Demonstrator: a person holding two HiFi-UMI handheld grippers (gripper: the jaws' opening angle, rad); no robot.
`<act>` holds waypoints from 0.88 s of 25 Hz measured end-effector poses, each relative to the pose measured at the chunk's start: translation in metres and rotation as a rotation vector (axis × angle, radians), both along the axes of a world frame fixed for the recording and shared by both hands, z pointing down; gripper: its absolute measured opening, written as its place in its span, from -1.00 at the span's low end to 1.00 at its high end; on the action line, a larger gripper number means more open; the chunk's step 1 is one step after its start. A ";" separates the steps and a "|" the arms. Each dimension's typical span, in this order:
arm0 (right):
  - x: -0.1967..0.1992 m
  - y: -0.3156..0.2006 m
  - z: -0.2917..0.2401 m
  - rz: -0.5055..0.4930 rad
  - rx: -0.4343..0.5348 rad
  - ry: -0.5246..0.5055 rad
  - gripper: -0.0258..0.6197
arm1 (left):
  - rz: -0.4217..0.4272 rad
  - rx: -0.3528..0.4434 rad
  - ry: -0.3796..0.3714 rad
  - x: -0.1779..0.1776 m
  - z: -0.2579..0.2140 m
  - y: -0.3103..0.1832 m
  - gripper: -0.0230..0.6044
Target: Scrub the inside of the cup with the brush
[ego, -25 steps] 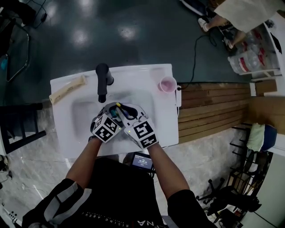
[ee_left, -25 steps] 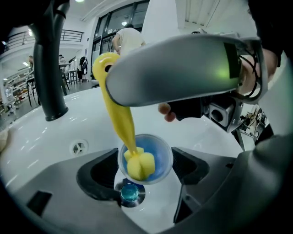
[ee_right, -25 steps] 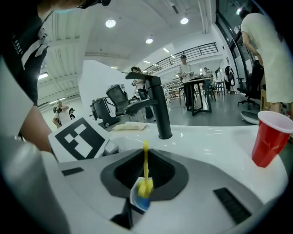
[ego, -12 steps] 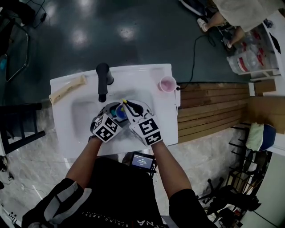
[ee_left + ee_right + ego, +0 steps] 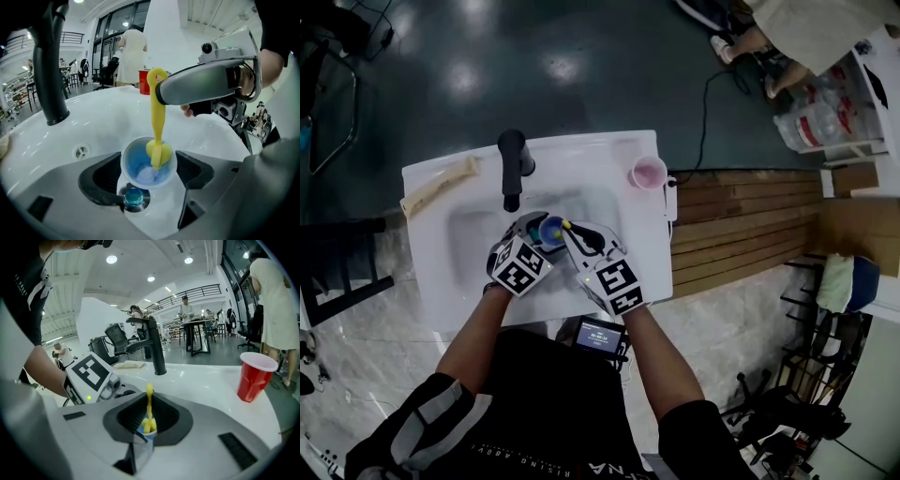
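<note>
Brush [image 5: 157,117] is in the cup [image 5: 136,169], its yellow head sunk below the rim against the blue inside and its handle rising up the middle of the left gripper view. Left hand-held gripper [image 5: 149,160] is clamped on that cup, one jaw pressed to each side, and the drain [image 5: 133,197] shows right beneath it in the frame, down in the white sink [image 5: 108,117]. Right hand-held gripper [image 5: 149,412] shows at the right of that frame, jaws pinched narrow on the yellow handle. Its own view has the handle standing between the dark pads, with the cup's rim just below.

From the head view, both hand-held grippers sit at the centre of the sink with their marker cubes side by side, and the cup is between them just below the black tap [image 5: 513,167]. Red cup [image 5: 648,173] stands at the sink's upper right corner, well apart from the action. Pale long object [image 5: 439,187] lies at the upper left edge, and I can't tell what it is. Person [image 5: 276,301] in light clothing stands at the far right of the right gripper view
</note>
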State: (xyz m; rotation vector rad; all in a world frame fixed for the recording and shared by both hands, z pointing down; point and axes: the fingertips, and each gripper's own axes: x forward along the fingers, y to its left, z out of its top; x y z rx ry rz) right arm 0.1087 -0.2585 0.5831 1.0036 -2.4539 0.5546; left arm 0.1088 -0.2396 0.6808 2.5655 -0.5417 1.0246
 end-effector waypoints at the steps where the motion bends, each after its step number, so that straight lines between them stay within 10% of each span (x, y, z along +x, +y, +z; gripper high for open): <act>1: -0.001 0.002 -0.001 0.000 0.000 -0.003 -0.80 | -0.001 0.001 0.000 0.000 0.000 -0.001 0.23; 22: -0.029 -0.024 0.000 0.012 0.022 -0.034 -0.80 | -0.002 0.006 0.000 0.001 0.002 -0.001 0.23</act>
